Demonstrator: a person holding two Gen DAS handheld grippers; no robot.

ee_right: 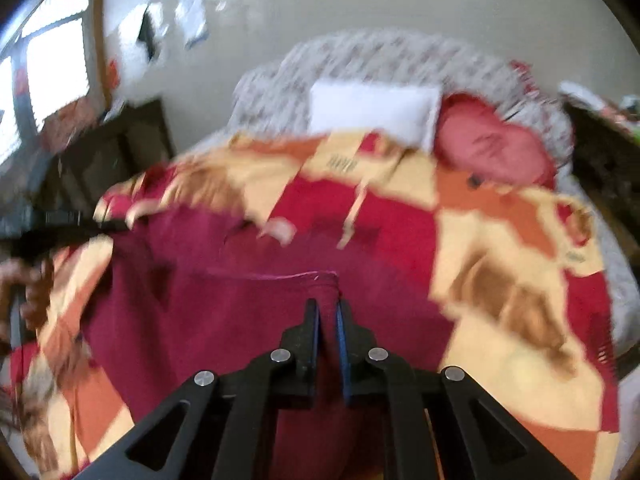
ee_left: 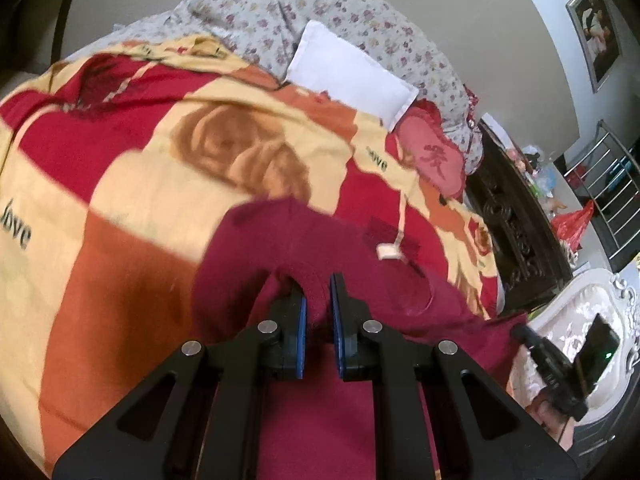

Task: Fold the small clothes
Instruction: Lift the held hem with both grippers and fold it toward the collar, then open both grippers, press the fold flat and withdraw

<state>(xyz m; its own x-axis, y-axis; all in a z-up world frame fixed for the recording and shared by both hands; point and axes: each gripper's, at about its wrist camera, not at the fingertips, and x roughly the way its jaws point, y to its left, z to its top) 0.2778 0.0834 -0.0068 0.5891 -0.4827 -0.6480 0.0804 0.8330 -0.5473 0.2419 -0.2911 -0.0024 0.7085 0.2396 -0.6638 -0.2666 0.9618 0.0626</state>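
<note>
A dark maroon garment lies on the patterned blanket of the bed. My left gripper is shut on a bunched fold of the garment, lifted between its blue pads. In the right wrist view the same maroon garment spreads over the blanket. My right gripper is shut on its hemmed corner. The other gripper shows dark and blurred at the far left of that view, held by a hand. The right wrist view is motion-blurred.
A white pillow, a pink cushion and floral bedding lie at the head of the bed. A dark carved cabinet stands at the bed's right. A white ornate piece of furniture is nearer right.
</note>
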